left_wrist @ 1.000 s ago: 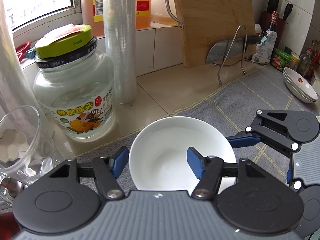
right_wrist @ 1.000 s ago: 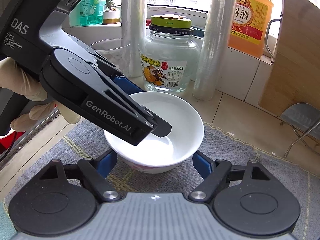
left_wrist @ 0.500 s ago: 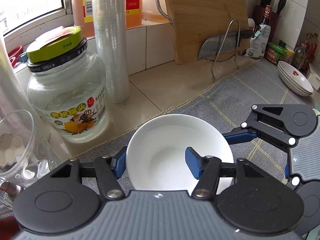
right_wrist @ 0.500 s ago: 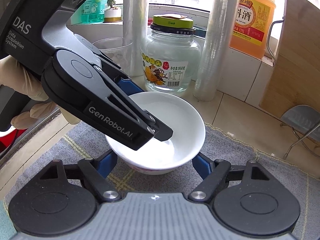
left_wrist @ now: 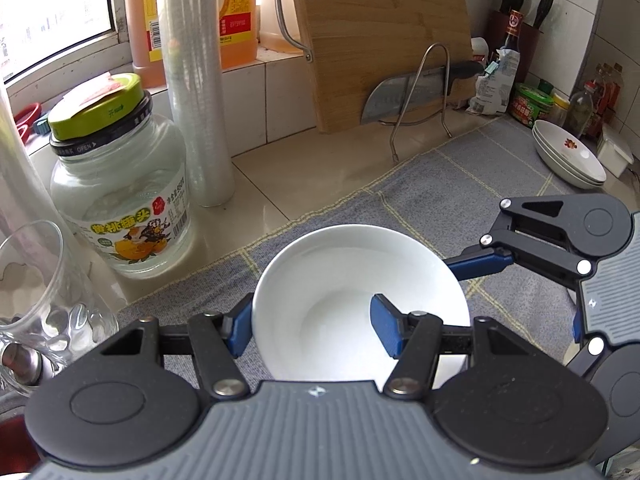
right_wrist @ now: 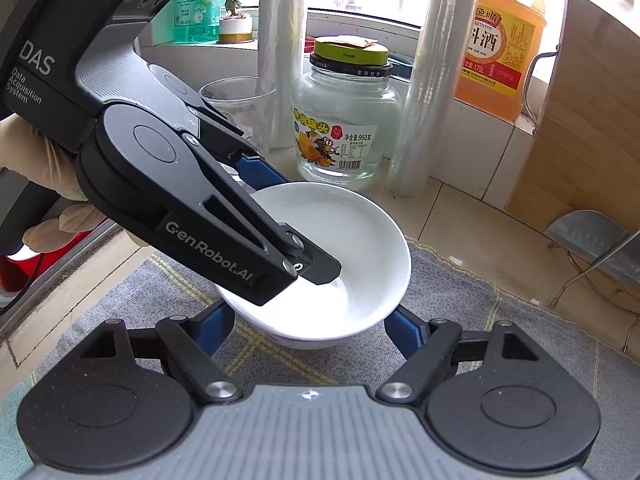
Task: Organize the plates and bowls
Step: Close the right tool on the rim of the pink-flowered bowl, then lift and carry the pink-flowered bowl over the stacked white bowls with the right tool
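Note:
A white bowl sits on the grey checked mat, just in front of both grippers. My left gripper is shut on its near-left rim, one blue pad outside the wall and one inside. In the right wrist view the same bowl shows the left gripper reaching in from the left. My right gripper is open, a finger on either side of the bowl's lower wall, and contact is unclear. A stack of white plates lies far right on the mat.
Behind the bowl stand a glass jar with a green lid, a roll of cling film and a clear glass. A wooden cutting board and a cleaver lean in a wire rack. Bottles and condiments crowd the far right corner.
The left gripper's jaws closed a little onto the bowl's rim and the left hand shifted slightly, so its view slid. The bowl and the right gripper hardly moved.

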A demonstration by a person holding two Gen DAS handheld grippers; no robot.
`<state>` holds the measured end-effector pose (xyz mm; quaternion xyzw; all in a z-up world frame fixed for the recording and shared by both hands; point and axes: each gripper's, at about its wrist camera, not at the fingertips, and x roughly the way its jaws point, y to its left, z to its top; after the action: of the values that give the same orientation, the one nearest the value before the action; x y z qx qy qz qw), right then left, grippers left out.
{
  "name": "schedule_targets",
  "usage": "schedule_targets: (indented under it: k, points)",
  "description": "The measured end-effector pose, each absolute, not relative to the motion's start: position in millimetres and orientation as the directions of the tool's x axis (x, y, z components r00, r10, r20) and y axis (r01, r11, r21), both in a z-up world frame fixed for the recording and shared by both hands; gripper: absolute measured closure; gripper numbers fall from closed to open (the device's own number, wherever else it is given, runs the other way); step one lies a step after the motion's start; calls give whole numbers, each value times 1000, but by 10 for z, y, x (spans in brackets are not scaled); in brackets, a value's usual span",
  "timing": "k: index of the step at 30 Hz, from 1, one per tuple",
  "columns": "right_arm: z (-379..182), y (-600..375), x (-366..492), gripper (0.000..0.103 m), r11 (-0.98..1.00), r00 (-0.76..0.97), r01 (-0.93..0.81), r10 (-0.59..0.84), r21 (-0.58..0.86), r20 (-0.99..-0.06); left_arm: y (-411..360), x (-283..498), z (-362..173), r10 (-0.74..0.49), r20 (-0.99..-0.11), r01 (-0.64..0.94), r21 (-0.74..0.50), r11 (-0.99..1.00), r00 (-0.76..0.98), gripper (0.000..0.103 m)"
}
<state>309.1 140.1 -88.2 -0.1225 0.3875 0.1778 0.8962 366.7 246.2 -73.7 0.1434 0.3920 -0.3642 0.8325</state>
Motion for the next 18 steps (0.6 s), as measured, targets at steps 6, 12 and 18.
schedule_targets:
  k: [6,12,18]
  points:
    - [-849,1339,2894,18,904,629,-421,232,-74,-742,2399,3452,-667,-498,-753,722,-44,690,430,43]
    - [-766,1222,2654,18,905,625,-420,239,-62,-743,2274,3217,-557,-503,-747,729,-36,684,435,43]
    - [-645,1076,2402,18,906,623,-419,242,-56,-744,2119,2960,-444,-509,-742,735,-32,677,436,43]
